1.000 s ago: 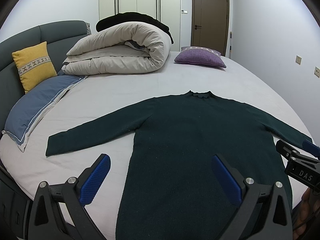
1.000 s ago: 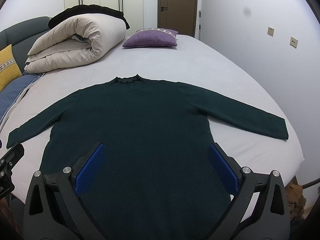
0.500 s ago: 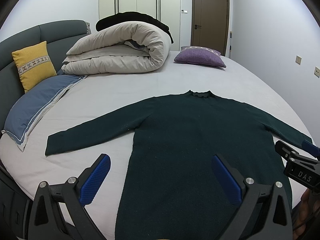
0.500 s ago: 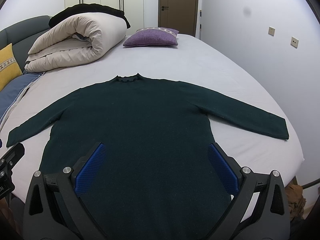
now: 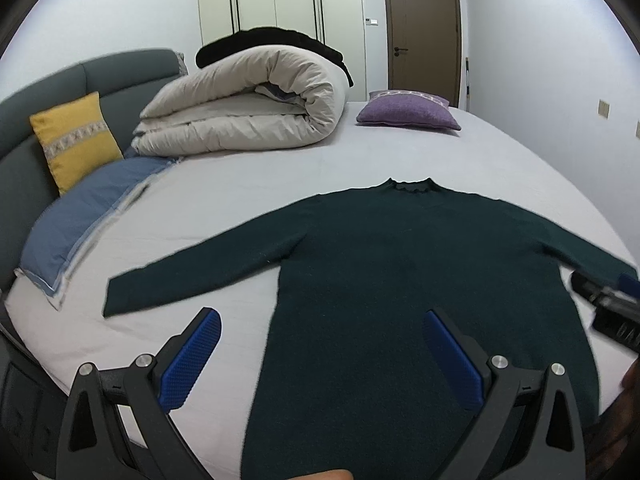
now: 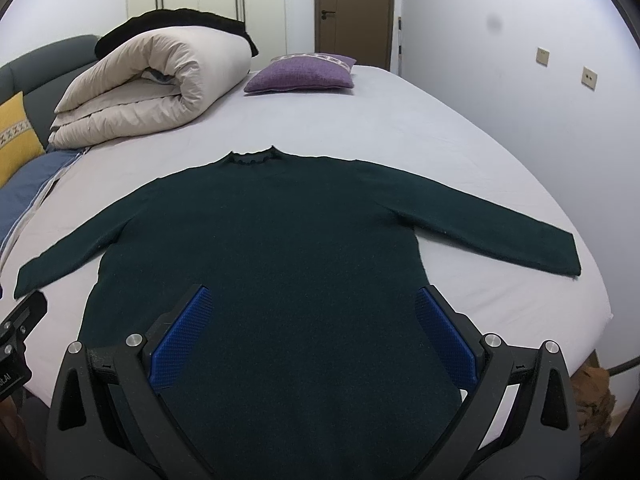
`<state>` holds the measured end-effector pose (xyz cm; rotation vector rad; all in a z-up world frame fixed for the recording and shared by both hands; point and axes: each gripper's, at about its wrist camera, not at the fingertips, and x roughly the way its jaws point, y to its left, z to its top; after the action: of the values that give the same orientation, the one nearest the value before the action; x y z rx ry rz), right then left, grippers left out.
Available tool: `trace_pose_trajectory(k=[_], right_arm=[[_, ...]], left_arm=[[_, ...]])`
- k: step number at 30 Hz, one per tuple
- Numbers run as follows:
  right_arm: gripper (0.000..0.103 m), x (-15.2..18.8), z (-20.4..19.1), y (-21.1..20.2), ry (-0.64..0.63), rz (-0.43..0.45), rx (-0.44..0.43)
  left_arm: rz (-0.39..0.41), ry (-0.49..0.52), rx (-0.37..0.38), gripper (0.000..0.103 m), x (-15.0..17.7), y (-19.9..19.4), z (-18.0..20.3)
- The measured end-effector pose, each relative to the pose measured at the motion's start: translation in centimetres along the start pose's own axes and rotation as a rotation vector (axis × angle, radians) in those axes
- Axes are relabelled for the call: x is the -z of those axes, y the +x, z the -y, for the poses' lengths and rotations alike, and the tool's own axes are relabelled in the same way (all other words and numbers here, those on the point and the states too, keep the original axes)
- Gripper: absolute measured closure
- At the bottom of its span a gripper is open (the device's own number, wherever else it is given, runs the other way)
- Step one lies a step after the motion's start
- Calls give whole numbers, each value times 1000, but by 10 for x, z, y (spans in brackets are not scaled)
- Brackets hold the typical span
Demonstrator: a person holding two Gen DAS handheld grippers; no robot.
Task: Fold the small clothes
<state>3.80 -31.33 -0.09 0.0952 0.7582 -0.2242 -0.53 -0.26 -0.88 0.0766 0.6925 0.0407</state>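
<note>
Left wrist view
Surface: a bed (image 5: 248, 184) under a pale sheet; grey headboard far left.
Room: white wardrobe and brown door behind, plain walls.
Bedding: rolled duvet (image 5: 248, 108) far ahead of the tongs, purple cushion (image 5: 408, 114) ahead right, yellow cushion (image 5: 74, 142) and blue pillow (image 5: 84, 212) to the left.
Sweater: dark green sweater (image 5: 400, 272) lies flat, sleeves spread, its body just beyond and under the right finger.
Left gripper (image 5: 320, 354): fingers spread wide, holding nothing.
Hard to make out: the frame is motion-blurred; the other tongs at the right edge are cut off, their lettering unreadable.

Right wrist view
Surface: the same bed (image 6: 400, 128); two wall sockets on the right wall.
Sweater (image 6: 288, 248): centred ahead, hem running beneath both fingers.
Right gripper (image 6: 314, 332): spread wide, empty.
Writing: partial letters on the tongs at the left edge, too cropped to read.
</note>
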Motion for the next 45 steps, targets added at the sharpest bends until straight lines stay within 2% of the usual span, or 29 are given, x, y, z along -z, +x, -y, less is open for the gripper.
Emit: trace_pose_trajectory(k=[2, 6, 10, 14, 19, 24, 27, 30, 31, 32, 34, 36, 38, 40, 43, 45], right_arm=[[0, 0, 24, 6, 41, 2, 16], [0, 0, 98, 21, 169, 6, 86], [0, 10, 216, 44, 430, -20, 140], [0, 38, 319, 57, 737, -9, 159], [3, 76, 380, 81, 993, -11, 33], [9, 80, 386, 92, 1008, 54, -22], [25, 74, 386, 103, 989, 54, -47], [48, 71, 382, 112, 965, 38, -70], [66, 68, 385, 115, 963, 19, -79], [79, 65, 385, 117, 959, 5, -83], [88, 54, 376, 114, 916, 11, -75], [94, 32, 375, 111, 853, 25, -78], [95, 1, 354, 107, 769, 35, -105], [95, -31, 316, 108, 661, 38, -155], [95, -72, 238, 110, 492, 28, -235], [95, -95, 179, 114, 406, 12, -313]], left_arm=[[22, 48, -47, 0, 1, 0, 9], [64, 178, -136, 0, 3, 6, 35], [96, 287, -205, 0, 3, 17, 59], [75, 283, -160, 0, -2, 33, 74], [35, 295, -121, 0, -13, 56, 94], [31, 314, -97, 0, -19, 75, 105], [-4, 310, -46, 0, -19, 85, 105], [-51, 317, -60, 0, -17, 95, 104], [-54, 303, -38, 0, -18, 97, 101], [-46, 296, -26, 0, -18, 97, 98], [-34, 283, -31, 0, -20, 100, 90], [-73, 229, 40, 0, -23, 108, 80], [-126, 120, 150, 0, -28, 121, 60], [-151, 40, 228, 0, -31, 130, 46], [-166, -72, 341, 0, -33, 141, 24], [-167, -129, 376, 0, -34, 147, 10]])
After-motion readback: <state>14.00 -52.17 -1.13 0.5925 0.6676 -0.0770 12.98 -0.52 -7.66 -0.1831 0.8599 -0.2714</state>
